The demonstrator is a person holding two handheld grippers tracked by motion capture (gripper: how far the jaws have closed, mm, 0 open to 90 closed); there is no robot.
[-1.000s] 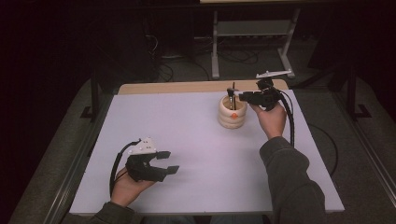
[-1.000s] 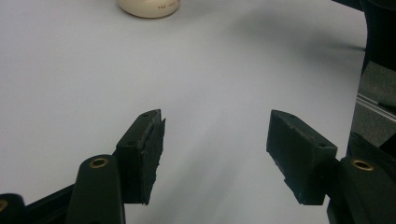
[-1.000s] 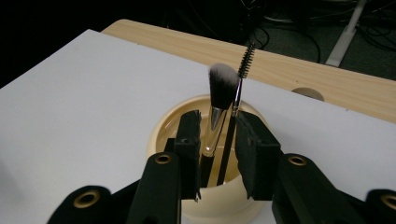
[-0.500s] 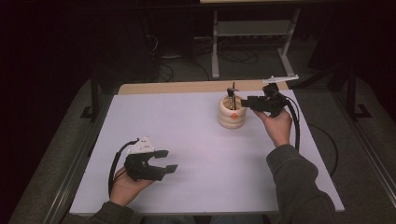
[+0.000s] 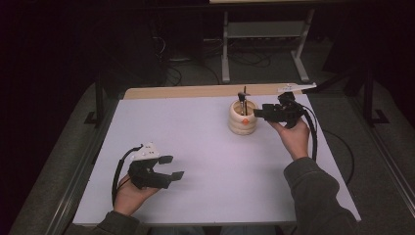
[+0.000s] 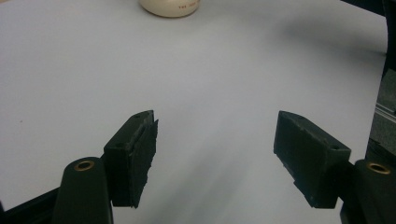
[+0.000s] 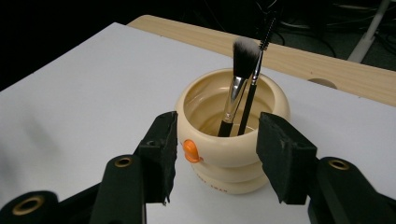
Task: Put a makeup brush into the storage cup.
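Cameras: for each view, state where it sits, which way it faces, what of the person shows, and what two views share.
High view: above the person's side, looking forward and down on the table; both forearms, left tongs, right tongs.
Left gripper view: rides the left tongs, looking across the bare table; open jaws.
Right gripper view: rides the right tongs, facing the cream holder with two brushes; open jaws.
All three views share the cream holder.
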